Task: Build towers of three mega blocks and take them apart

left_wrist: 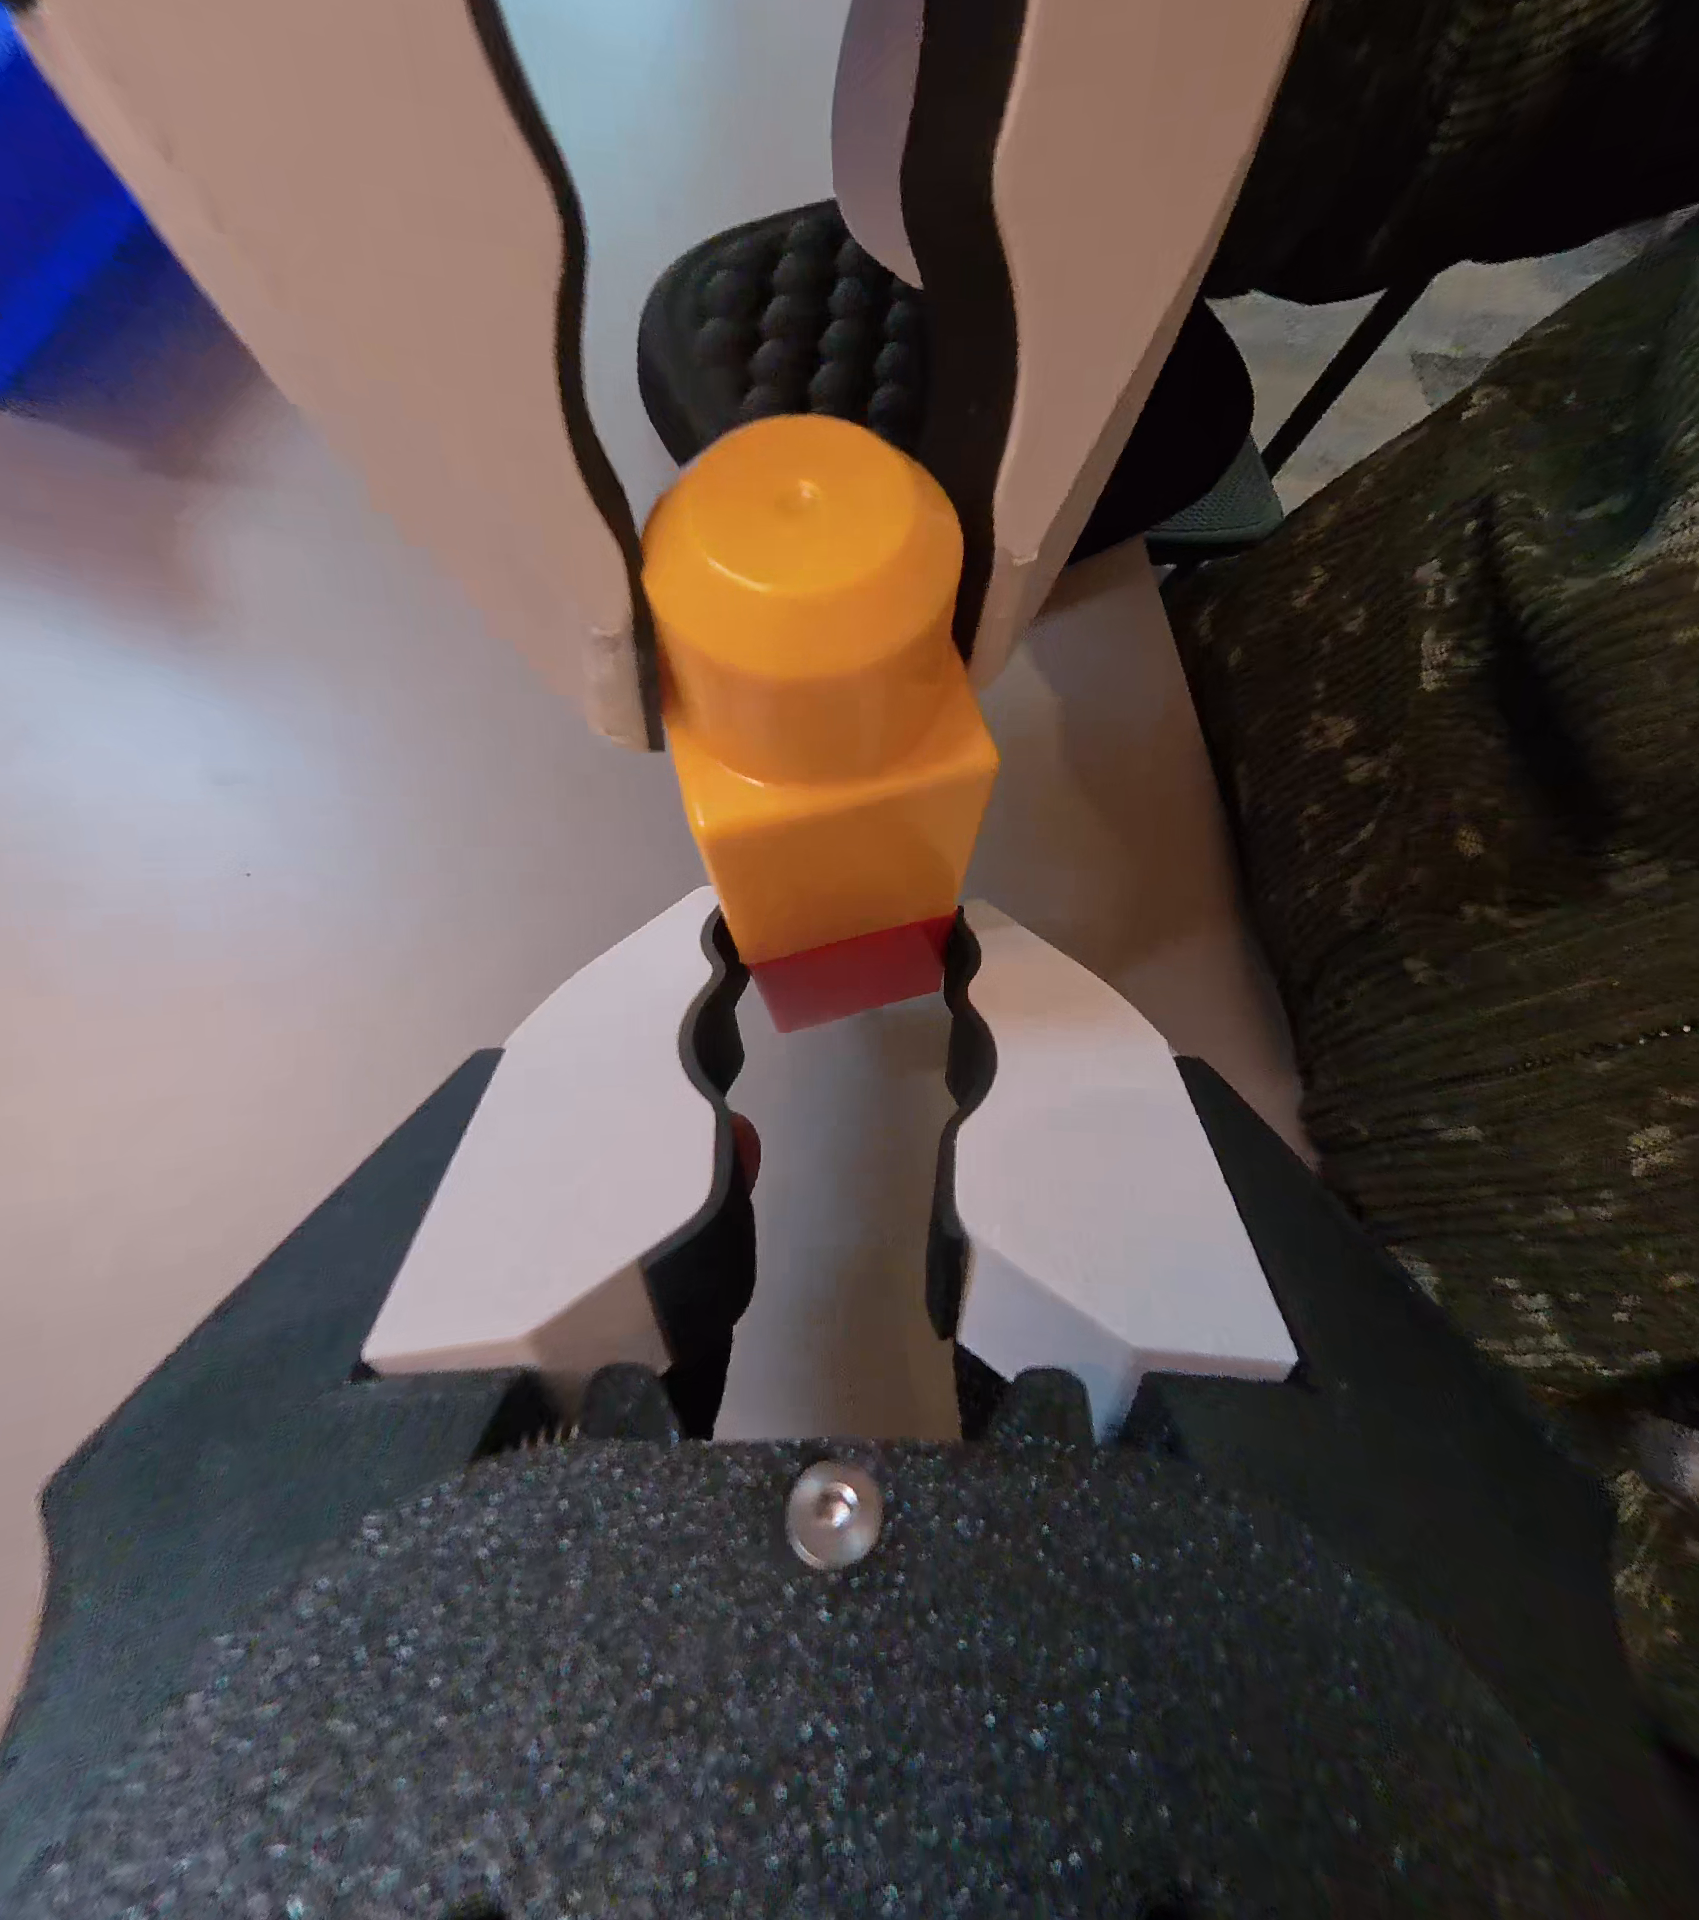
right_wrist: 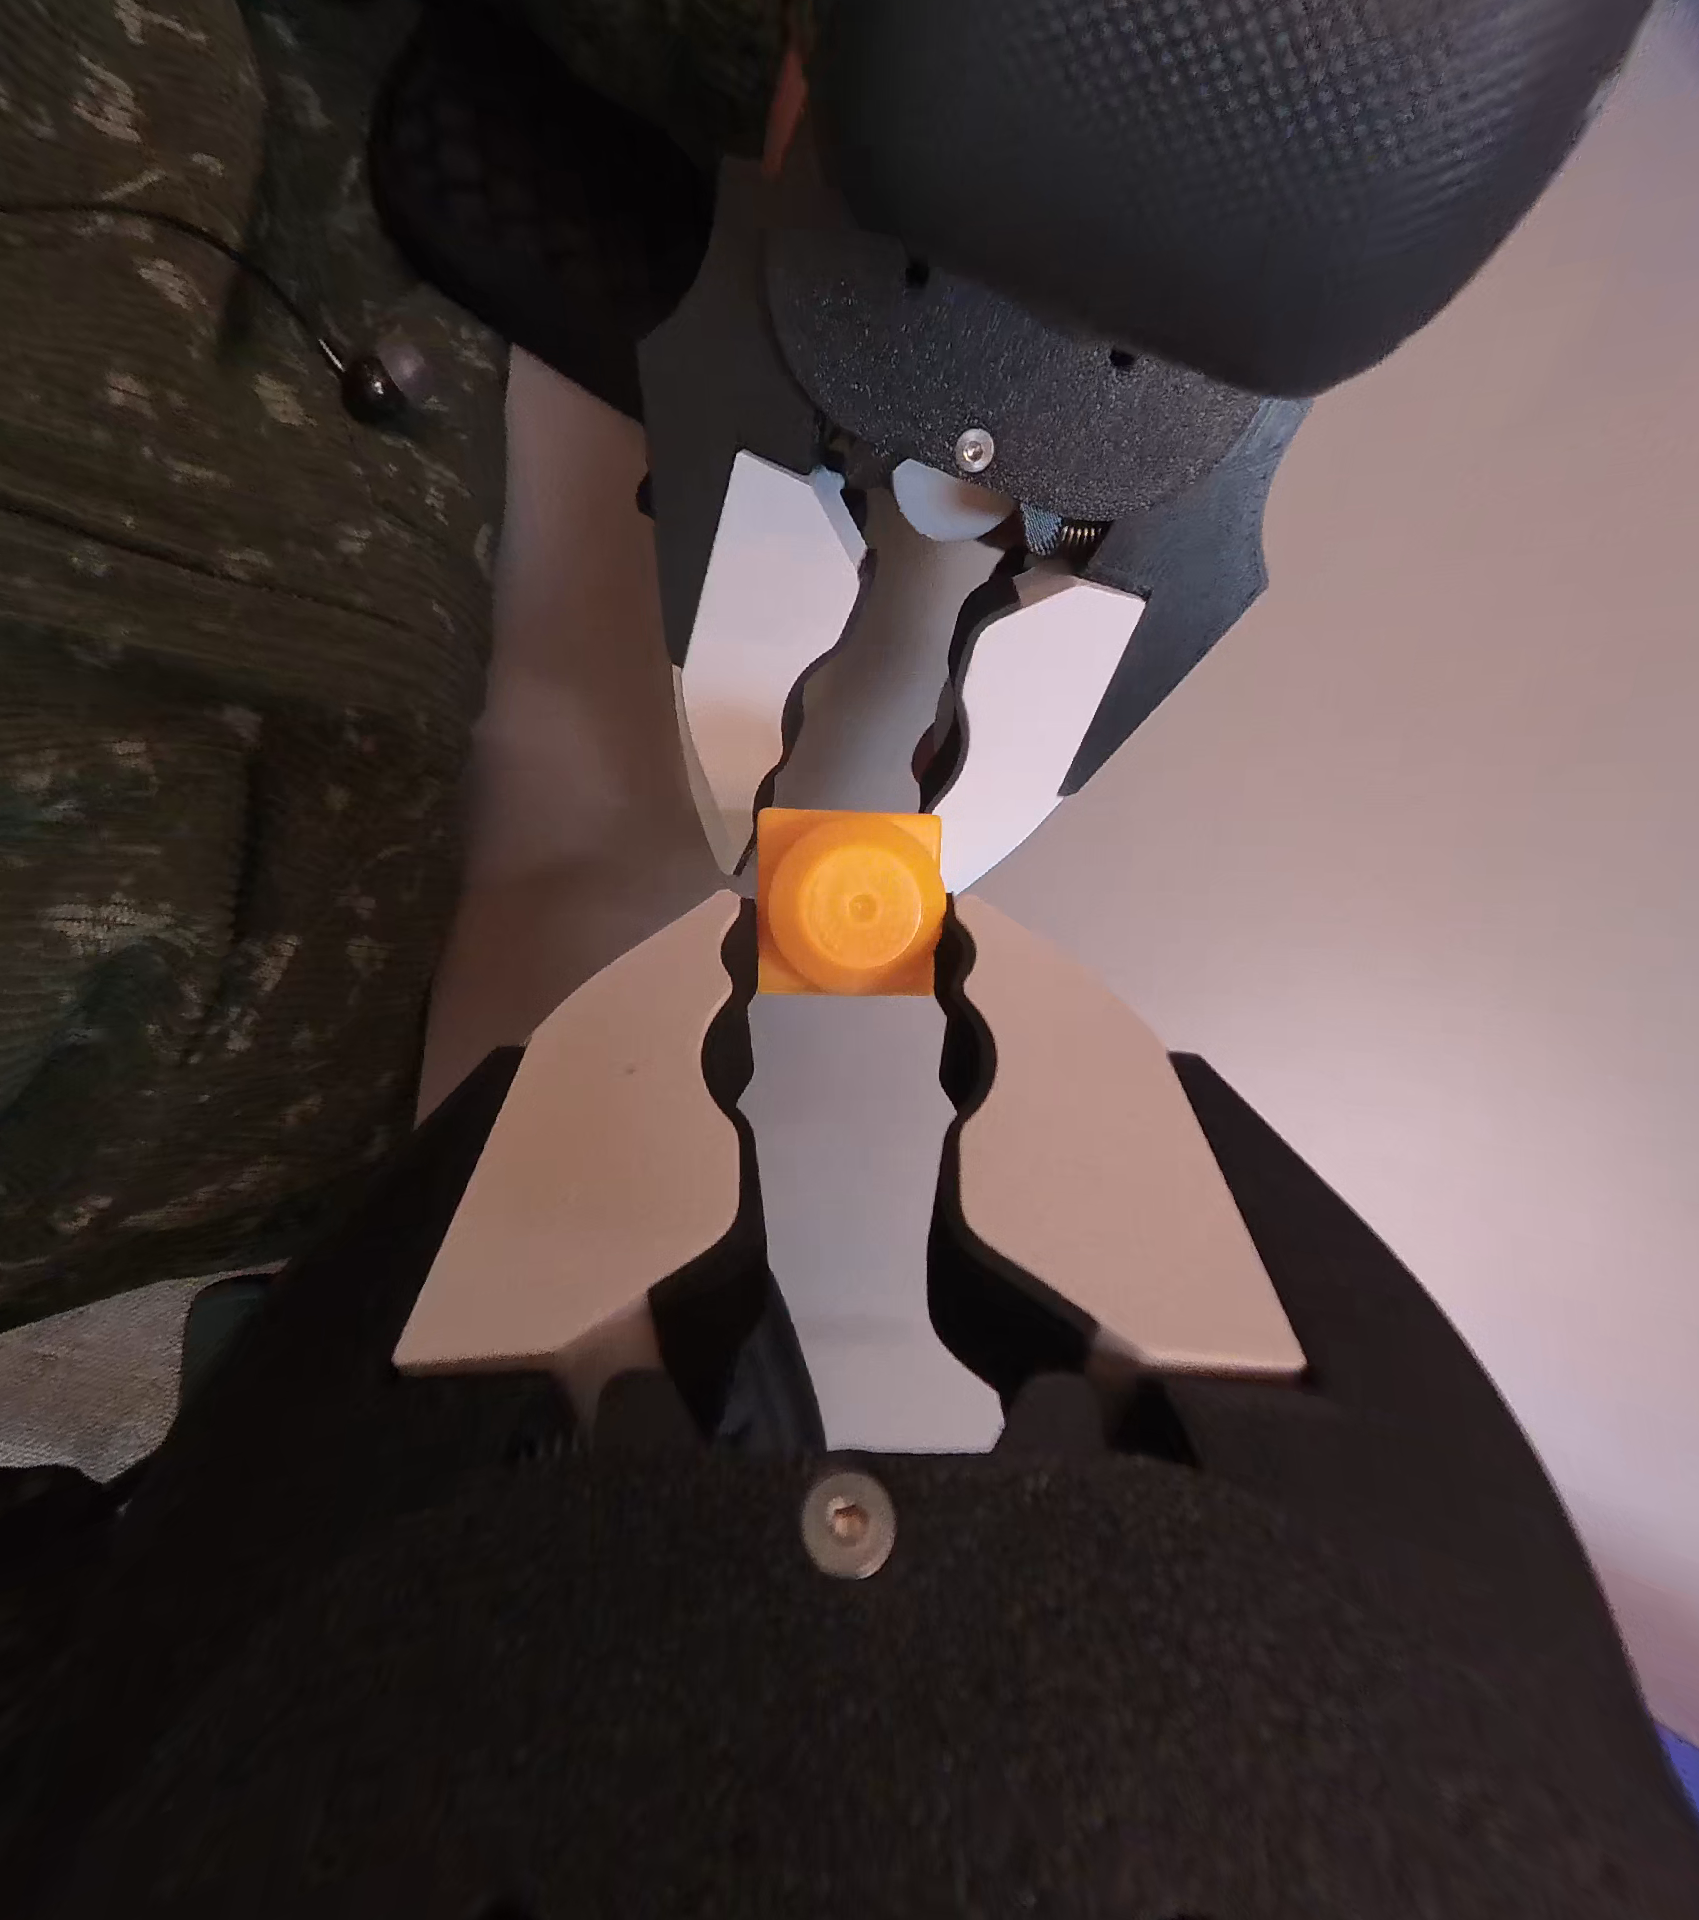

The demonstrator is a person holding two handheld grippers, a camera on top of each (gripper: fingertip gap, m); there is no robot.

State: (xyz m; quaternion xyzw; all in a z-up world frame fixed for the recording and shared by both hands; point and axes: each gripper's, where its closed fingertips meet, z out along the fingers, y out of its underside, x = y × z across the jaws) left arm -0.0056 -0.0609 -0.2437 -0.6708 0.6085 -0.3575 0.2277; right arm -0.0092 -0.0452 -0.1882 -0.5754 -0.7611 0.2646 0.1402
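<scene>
White table (left_wrist: 97, 831) below. At left, left hand-held gripper (left_wrist: 847, 951) clamped on red block (left_wrist: 845, 977), carrying orange block (left_wrist: 824, 727) on top. At right, right hand-held gripper (right_wrist: 850, 951) clenched around orange block, above.

White gripper fingers (left_wrist: 575, 1174), wavy black pads, silver screw (left_wrist: 832, 1525), camouflage clothing (left_wrist: 1551, 831)
</scene>
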